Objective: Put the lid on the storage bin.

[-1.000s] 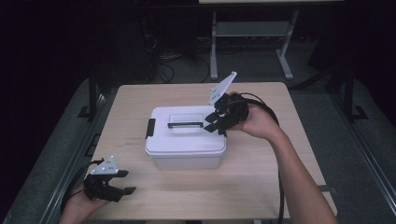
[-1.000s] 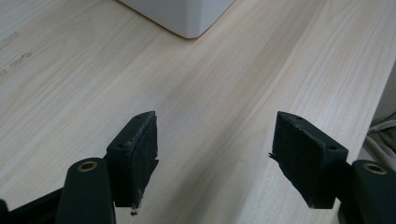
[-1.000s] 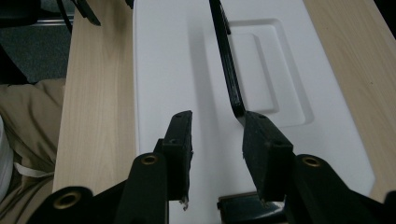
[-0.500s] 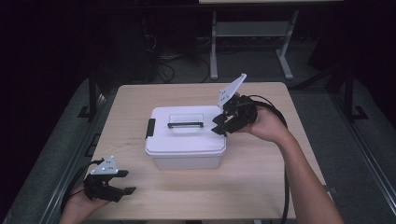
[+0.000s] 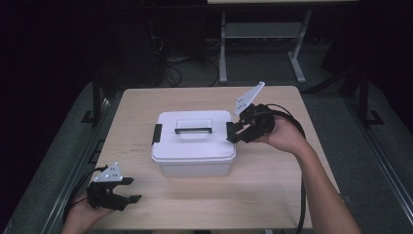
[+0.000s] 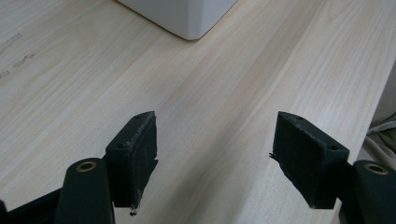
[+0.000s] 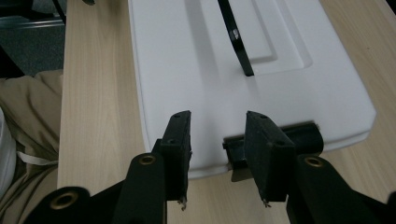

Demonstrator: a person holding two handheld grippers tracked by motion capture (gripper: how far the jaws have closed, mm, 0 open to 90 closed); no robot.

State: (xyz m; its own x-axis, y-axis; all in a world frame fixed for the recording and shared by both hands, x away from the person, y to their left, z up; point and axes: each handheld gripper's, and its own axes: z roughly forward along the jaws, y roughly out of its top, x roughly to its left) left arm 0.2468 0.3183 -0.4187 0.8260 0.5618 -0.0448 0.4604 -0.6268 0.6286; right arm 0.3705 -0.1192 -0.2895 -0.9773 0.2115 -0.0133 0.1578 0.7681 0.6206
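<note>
Box: a white lidded storage box (image 5: 193, 142) stood near the middle of the wooden table (image 5: 272, 195), with a black carry handle (image 5: 193, 130) lying flat on its lid and a black latch (image 5: 157, 133) at 9 o'clock; another latch (image 7: 299, 136) sat at the 3 o'clock end.
Edges: the lid's 3 o'clock rim lay just beneath the right gripper's tips, overhanging the box wall.
Open room: bare tabletop stretched from 5 to 8 o'clock of the box, and a narrower strip lay at 12 o'clock; the table edge ran close behind the left gripper.
Right gripper: the right gripper (image 5: 234, 133) hovered at the box's 3 o'clock end, jaws partly spread and pinching nothing; in the right gripper view one jaw stood over the lid rim, the other over the latch (image 7: 215, 126).
Right hand: the forearm came in from 5 o'clock, the wrist angled toward the box.
Left gripper: the left gripper (image 5: 130, 190) rested at the table's 7 o'clock corner, well apart from the box, jaws spread wide over bare wood (image 6: 212, 149).
</note>
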